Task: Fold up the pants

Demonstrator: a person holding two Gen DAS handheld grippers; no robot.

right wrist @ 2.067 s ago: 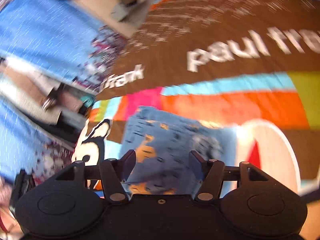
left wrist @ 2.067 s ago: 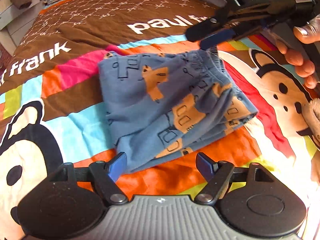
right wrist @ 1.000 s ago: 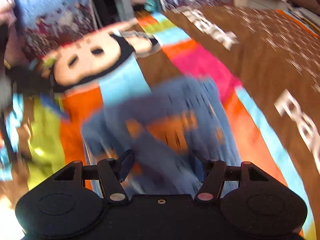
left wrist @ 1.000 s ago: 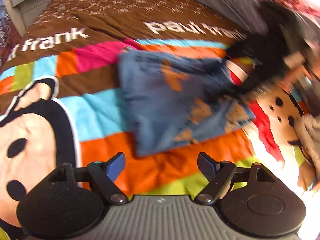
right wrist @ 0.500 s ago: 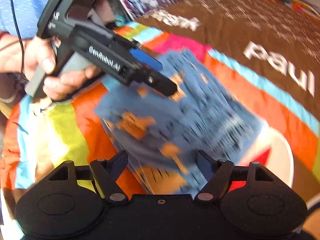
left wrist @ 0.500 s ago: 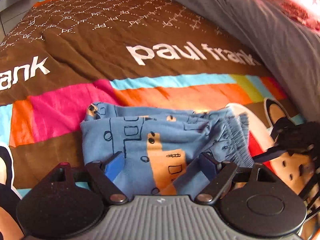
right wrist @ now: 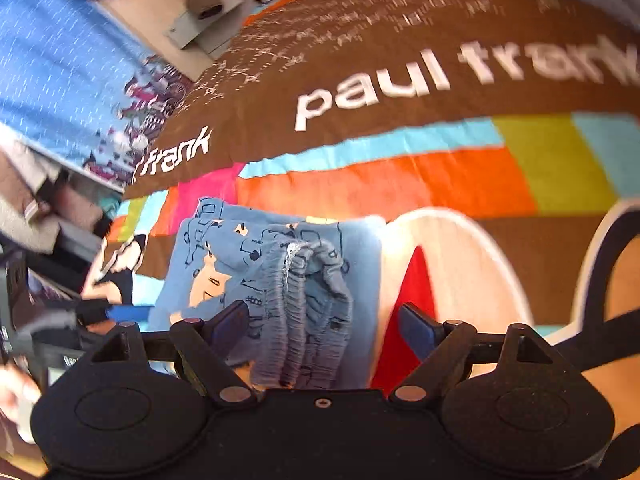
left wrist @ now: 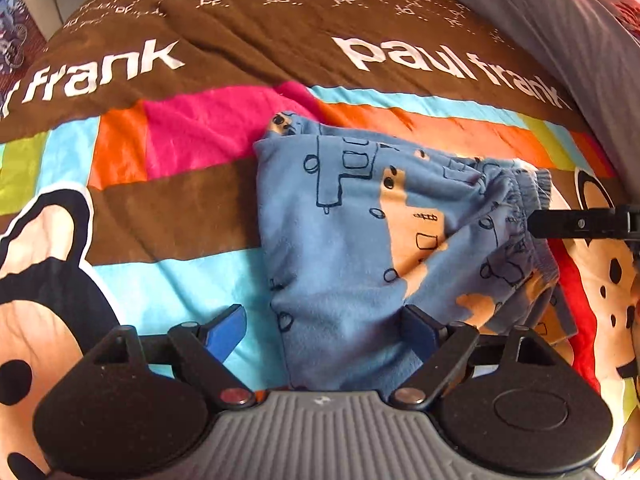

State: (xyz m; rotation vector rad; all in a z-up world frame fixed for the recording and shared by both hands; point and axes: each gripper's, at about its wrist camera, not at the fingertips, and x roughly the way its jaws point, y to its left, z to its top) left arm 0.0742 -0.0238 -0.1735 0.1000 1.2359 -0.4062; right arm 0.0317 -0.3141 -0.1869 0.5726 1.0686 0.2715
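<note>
The blue pants (left wrist: 360,240) with orange prints lie folded in a bundle on the colourful blanket (left wrist: 180,136). My left gripper (left wrist: 324,326) hangs just over their near left edge. Its jaws are opening; the right finger is over the cloth, the left over the blanket, and neither pad presses. In the right wrist view the gathered waistband (right wrist: 304,300) lies between the fingers of my right gripper (right wrist: 326,322). These jaws are opening too and do not pinch it. One right-gripper finger (left wrist: 580,222) reaches in at the waistband end. The left gripper (right wrist: 100,312) shows at the pants' far side.
The blanket carries a brown band with white lettering (left wrist: 440,60) beyond the pants. A grey cloth (left wrist: 560,32) lies along the far right. Past the bed's edge are blue patterned fabric (right wrist: 60,60) and clutter (right wrist: 208,12). A hand (right wrist: 12,392) holds the left gripper.
Both grippers have come down close over the pants. The right gripper has rolled round to the waistband end and its jaws stand wider. The pants lie still.
</note>
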